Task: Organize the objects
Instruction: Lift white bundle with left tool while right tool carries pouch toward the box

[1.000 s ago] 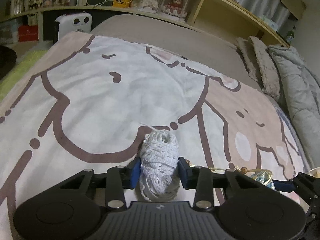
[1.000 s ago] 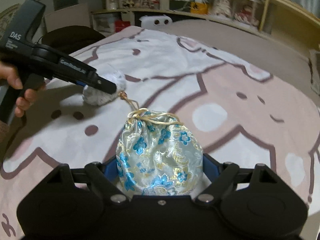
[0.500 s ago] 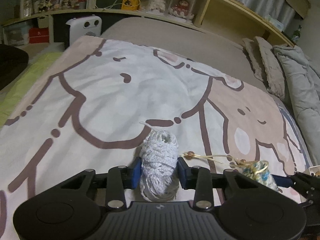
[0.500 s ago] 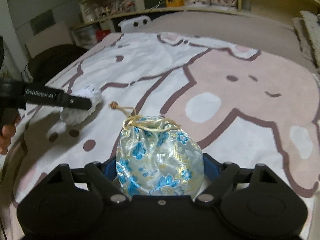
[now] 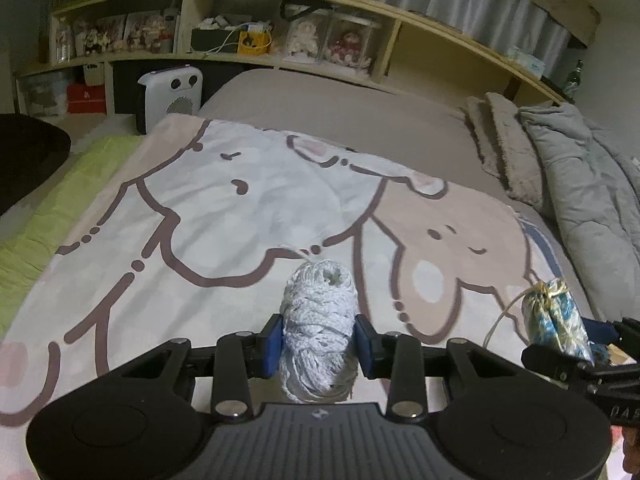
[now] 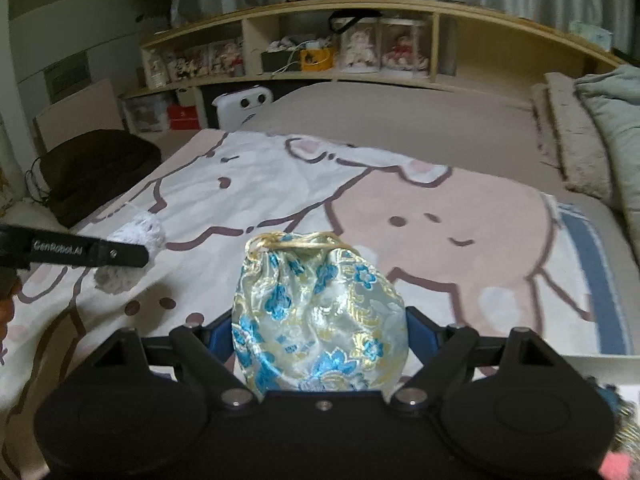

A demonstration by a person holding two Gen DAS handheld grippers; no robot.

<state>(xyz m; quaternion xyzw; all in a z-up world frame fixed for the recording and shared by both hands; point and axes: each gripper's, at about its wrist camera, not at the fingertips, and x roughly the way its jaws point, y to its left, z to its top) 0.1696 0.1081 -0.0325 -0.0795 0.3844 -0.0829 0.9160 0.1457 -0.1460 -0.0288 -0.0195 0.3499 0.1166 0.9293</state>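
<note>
My left gripper (image 5: 318, 338) is shut on a white ball of yarn (image 5: 319, 322), lifted above the cartoon bedspread (image 5: 224, 208). Its blue pads press the ball from both sides. In the right wrist view, my right gripper (image 6: 320, 338) is shut on a silvery drawstring pouch (image 6: 318, 316) with blue flowers and a gold cord, also held off the bed. The pouch (image 5: 554, 320) shows at the right edge of the left wrist view, and the yarn ball (image 6: 134, 254) with the left gripper's black finger across it shows at the left of the right wrist view.
Wooden shelves (image 5: 280, 52) with dolls and boxes run along the far wall. A white heater (image 5: 172, 94) stands at the bed's far left corner. Grey pillows (image 5: 576, 184) lie along the right. A dark cushion (image 6: 96, 172) sits on the floor at the left.
Both grippers have risen off the bedspread with the yarn ball and the pouch still held. The pouch's cord has lifted off the bed, and more of the shelves has come into view.
</note>
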